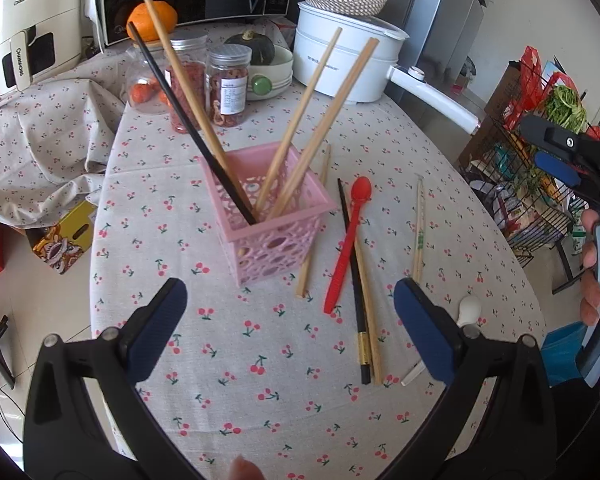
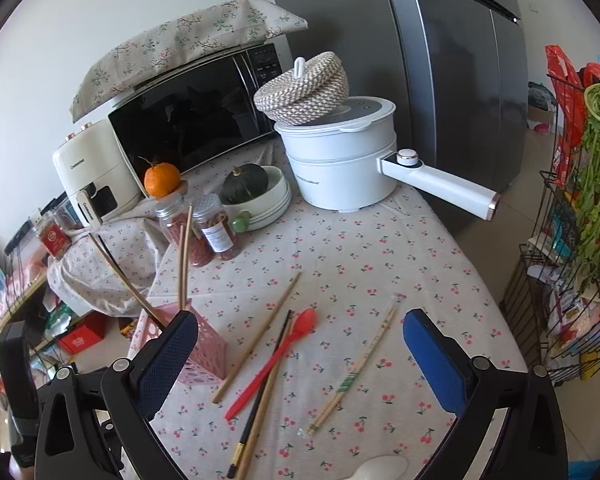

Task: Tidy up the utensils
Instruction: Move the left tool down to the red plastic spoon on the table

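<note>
Pink perforated plastic basket (image 1: 268, 216) holding four upright chopsticks, red plastic spoon (image 1: 350, 240) lying beside it on cherry-print tablecloth (image 1: 260, 360), left gripper (image 1: 290, 330) jaws spread, empty, right gripper (image 2: 300, 364) jaws spread, empty

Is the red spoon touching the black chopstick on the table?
Touching. In the right wrist view the red spoon lies crossed with the black chopstick, their shafts overlapping with no gap. The left wrist view shows the same crossing.
</note>
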Tool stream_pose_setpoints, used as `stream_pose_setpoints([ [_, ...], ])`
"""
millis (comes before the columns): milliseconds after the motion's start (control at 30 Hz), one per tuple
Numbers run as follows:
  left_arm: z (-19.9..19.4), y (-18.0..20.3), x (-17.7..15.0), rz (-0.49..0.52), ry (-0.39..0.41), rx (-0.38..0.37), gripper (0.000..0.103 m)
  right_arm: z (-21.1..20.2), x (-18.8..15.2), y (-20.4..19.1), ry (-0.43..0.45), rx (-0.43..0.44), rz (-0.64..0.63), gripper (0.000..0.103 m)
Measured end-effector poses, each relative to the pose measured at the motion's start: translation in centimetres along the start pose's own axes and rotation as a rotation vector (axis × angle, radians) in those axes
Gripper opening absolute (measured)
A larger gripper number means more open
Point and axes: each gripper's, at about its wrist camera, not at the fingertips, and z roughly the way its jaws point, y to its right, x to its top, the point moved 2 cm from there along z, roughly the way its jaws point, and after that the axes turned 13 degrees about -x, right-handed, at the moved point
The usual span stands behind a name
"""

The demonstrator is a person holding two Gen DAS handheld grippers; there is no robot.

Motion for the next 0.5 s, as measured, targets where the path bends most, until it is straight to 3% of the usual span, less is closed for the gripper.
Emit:
stream_pose_setpoints([
  [133,1.7,2.1,-0.5,0.016,-0.068,-0.015,0.103,1.0,-0.8,2.5,-0.086,-0.063,-0.002,0.103],
  [300,4.1,4.8,-0.6,0.099,-0.167,0.052,0.103,2.7,-1.9,5.5,-0.212,-0.075,0.052,0.103],
  [400,5.6,5.2,-0.1,0.058,-0.192,0.073,0.102,3.7,-2.3,6.6,-0.263,-0.097,0.068,0.103],
  [500,7.5,5.6,0.4,0.018,-0.228,0.048,0.092,4.6,-2.7,7.5,-0.306,-0.107,0.097,0.103],
])
